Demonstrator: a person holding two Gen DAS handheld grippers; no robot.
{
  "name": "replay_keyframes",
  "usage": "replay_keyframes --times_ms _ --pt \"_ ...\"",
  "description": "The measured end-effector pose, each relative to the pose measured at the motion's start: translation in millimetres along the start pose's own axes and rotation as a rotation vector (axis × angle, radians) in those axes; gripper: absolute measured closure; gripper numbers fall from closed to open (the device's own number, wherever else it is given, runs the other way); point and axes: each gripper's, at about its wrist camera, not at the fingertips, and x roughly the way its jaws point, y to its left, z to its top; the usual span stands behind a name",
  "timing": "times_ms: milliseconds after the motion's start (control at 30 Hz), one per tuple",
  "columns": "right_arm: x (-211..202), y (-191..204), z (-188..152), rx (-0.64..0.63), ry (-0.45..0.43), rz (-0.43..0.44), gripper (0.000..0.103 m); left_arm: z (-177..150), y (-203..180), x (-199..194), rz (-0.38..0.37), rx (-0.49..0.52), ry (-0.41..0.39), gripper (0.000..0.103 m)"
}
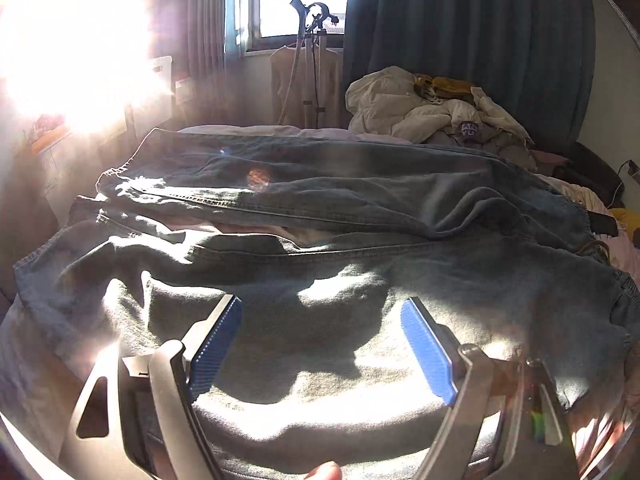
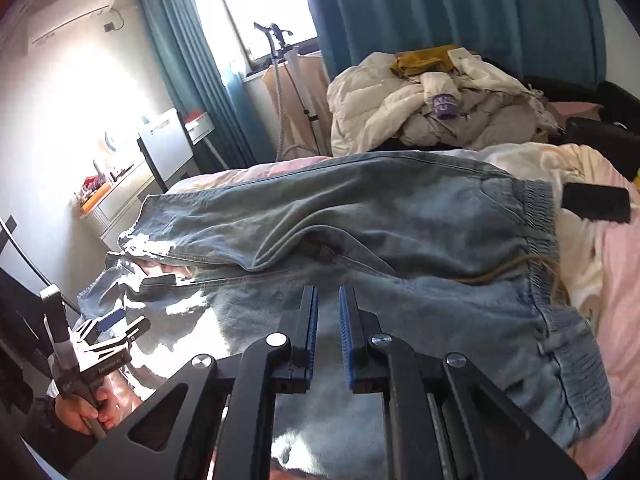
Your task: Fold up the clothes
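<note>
Here, blue jeans (image 2: 360, 232) spread flat across the bed (image 2: 616, 280). Above the jeans, left claw (image 1: 320, 320) angled downward, wide apart, empty; right claw (image 2: 328, 308) likewise angled, nearly closed, gripping nothing.

- Bright sun (image 1: 68, 40) washes out the room's left side, so I can't see what's there.
- My jeans (image 2: 360, 220) hide most of the bed.
- My left hand (image 2: 86, 408) is cut off by the edge.

Faded blue jeans (image 2: 360, 216) lie spread across the bed.
</note>
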Motion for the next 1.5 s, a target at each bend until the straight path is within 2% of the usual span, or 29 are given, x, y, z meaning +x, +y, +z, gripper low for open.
replay_keyframes --times_ms 67,133,233,300,333,400,467,500,533,567,633,700,800,833,900,967,1133,1233,1400,1467,1500 --pt "-18 -20 -12 0.057 -0.013 -0.022 0.092 -1 15 -6 0.008 -0.064 0.006 0.019" --pt "-31 -43 -25 0.154 0.005 -0.023 0.087 -3 39 -9 0.048 -0.154 0.035 0.020" --pt "-49 -78 -52 0.353 0.027 0.064 0.084 -1 83 -12 0.111 -0.312 0.086 0.020" --pt "-62 -95 -61 0.445 -0.003 0.120 0.082 -2 119 -12 0.143 -0.455 0.128 0.020" --pt "-65 -101 -63 0.469 -0.021 0.120 0.079 -4 138 -13 0.143 -0.527 0.136 0.020" --pt "-67 -117 -65 0.546 -0.043 0.071 0.079 -9 170 -21 0.166 -0.640 0.127 0.020" --pt "-65 -135 -71 0.648 -0.060 0.031 0.078 -18 201 -31 0.239 -0.739 0.110 0.020" --pt "-64 -144 -74 0.698 -0.066 0.011 0.074 -24 216 -36 0.256 -0.793 0.101 0.020" --pt "-63 -152 -77 0.745 -0.071 -0.019 0.063 -33 229 -39 0.260 -0.859 0.093 0.020" --pt "-64 -159 -81 0.789 -0.075 -0.058 0.059 -42 241 -41 0.255 -0.928 0.083 0.020" --pt "-66 -171 -88 0.864 -0.094 -0.101 0.054 -57 258 -39 0.243 -1.026 0.068 0.020" --pt "-71 -176 -93 0.906 -0.118 -0.135 0.050 -69 270 -34 0.265 -1.098 0.075 0.020" --pt "-89 -177 -100 0.933 -0.206 -0.242 0.041 -83 282 -20 0.205 -1.200 0.090 0.020" --pt "-96 -179 -102 0.943 -0.238 -0.287 0.032 -86 284 -15 0.185 -1.225 0.094 0.020" --pt "-107 -183 -109 0.985 -0.292 -0.371 0.024 -88 285 -11 0.164 -1.248 0.084 0.020" --pt "-107 -191 -113 1.033 -0.285 -0.391 0.024 -86 284 -6 0.149 -1.248 0.081 0.021" --pt "-75 -211 -122 1.130 -0.163 -0.298 0.024 -80 278 9 0.105 -1.216 0.090 0.029" --pt "-62 -217 -127 1.170 -0.140 -0.224 0.024 -74 280 24 0.044 -1.191 0.114 0.036" --pt "-43 -218 -124 1.154 -0.100 -0.158 0.024 -74 279 31 0.035 -1.206 0.104 0.047" --pt "-34 -213 -121 1.119 -0.082 -0.112 0.025 -74 279 32 0.037 -1.207 0.093 0.058" --pt "-30 -211 -119 1.102 -0.073 -0.097 0.027 -74 282 35 0.037 -1.208 0.087 0.060"
